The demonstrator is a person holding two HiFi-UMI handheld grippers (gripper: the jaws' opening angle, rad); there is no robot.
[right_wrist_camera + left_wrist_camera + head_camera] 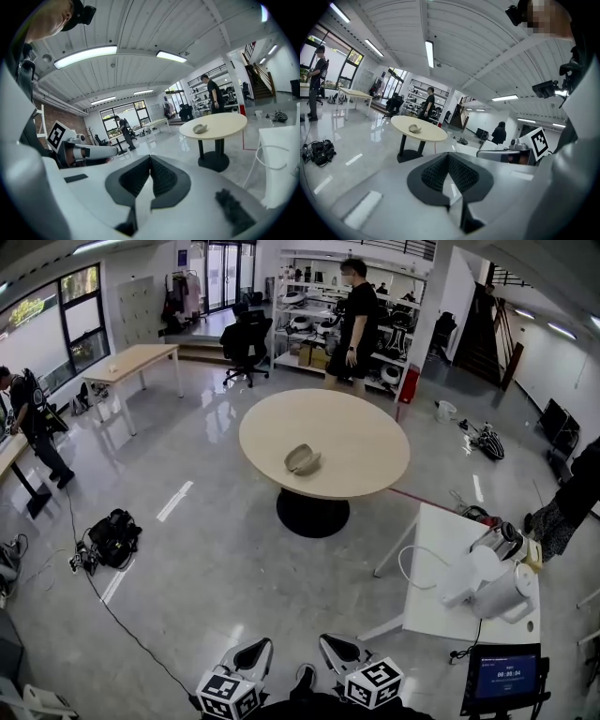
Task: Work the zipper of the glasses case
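On the round table (375, 474): the glasses case (302, 458) lies near the middle, alone, well apart from both grippers.
Left gripper (448, 158): jaws closed together, nothing between them.
Right gripper (150, 160): likewise closed, pads meeting, empty.
Stage: the case is not yet reached and the zipper is untouched (too small from here to tell whether it is zipped or open).
Handling, my guess: light, with a semi-stiff shell and fabric skin; likely to slide on the smooth top if tugged one-handed.
Where to hold: one gripper pins the shell clear of the zip track while the other pinches the thin pull tab squarely.
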